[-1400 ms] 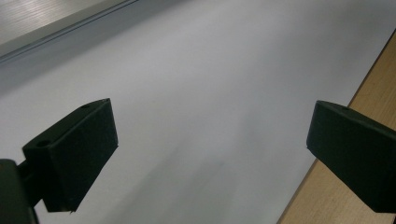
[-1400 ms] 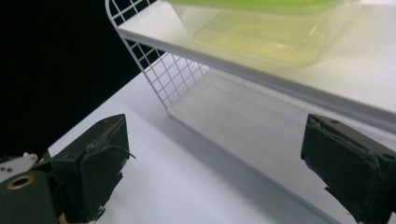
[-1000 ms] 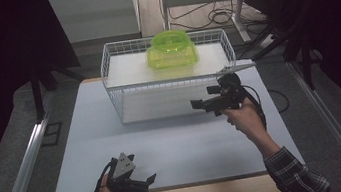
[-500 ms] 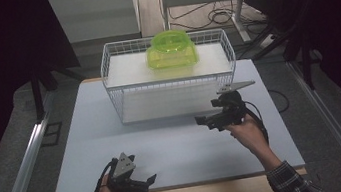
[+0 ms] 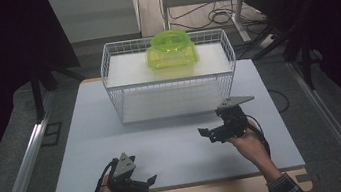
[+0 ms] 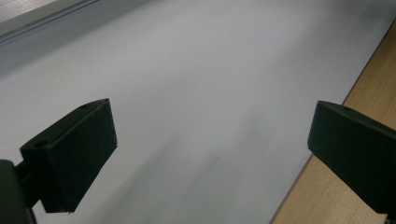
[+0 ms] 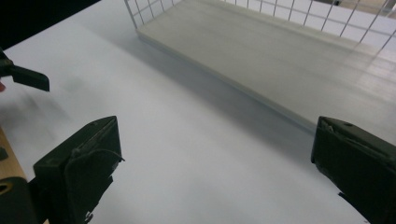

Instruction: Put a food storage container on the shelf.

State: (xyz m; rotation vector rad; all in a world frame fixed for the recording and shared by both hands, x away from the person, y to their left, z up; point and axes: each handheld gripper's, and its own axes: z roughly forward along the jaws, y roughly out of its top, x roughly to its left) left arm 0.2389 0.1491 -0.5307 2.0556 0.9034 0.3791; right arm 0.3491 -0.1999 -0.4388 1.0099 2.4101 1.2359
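- While held low at lower centre-left of the high view, left gripper (image 5: 146, 182): jaws spread wide, empty, over the white table mat (image 5: 176, 150).
- Right gripper (image 5: 208, 134), lower centre-right: jaws wide, empty, just in front of the white wire basket (image 5: 121, 100).
- Green plastic container (image 5: 170, 49): upper centre, inside that basket, at its back.

My high view looks forward and down over the whole pale grey tabletop (image 5: 175, 141). My left tool view sits close above its near wooden edge. My right tool view faces the white wire basket (image 7: 261, 14), shared with the high view.
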